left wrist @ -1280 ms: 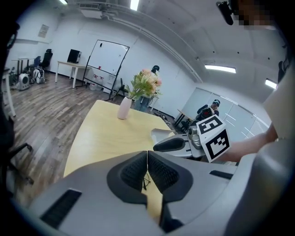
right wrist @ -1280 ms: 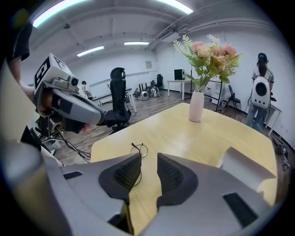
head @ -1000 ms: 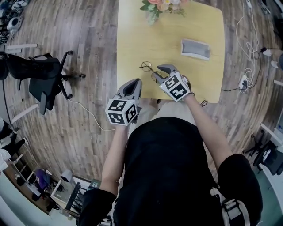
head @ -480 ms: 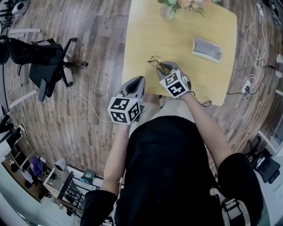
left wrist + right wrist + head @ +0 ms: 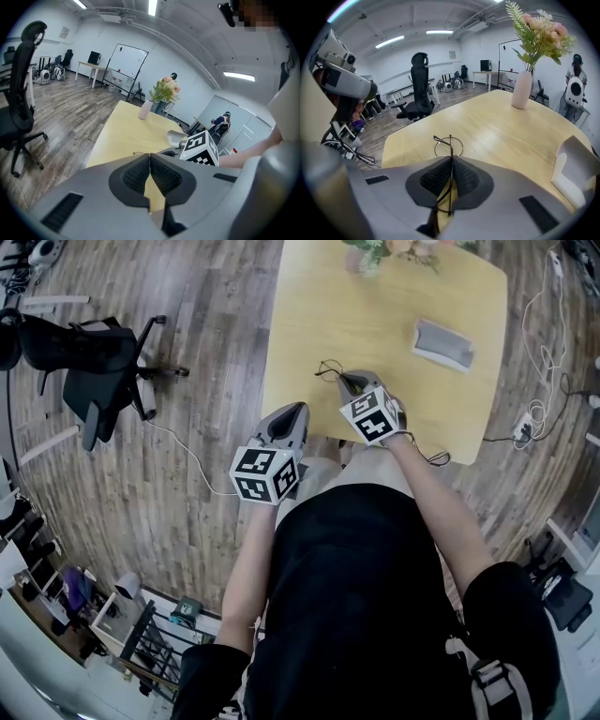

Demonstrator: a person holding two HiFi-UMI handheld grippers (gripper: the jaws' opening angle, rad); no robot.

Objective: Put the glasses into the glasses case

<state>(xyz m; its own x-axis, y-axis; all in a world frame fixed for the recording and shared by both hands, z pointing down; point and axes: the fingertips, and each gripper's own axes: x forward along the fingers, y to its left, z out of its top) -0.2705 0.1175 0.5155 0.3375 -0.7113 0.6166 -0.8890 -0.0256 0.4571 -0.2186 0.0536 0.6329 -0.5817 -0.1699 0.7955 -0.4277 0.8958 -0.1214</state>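
The head view looks steeply down from above the person (image 5: 375,596) onto the tabletop (image 5: 375,315) and floor (image 5: 187,352). Both gripper views sit low at the tabletop's near edge, facing far across it, sharing the vase (image 5: 521,89).

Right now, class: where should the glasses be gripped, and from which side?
Pinch the glasses by the thin wire frame beside a lens, from the near table edge, angled down; the lenses stay clear. The right gripper's jaws have just closed there.

Table (image 5: 375,334) with glasses case (image 5: 442,343), vase (image 5: 521,89)
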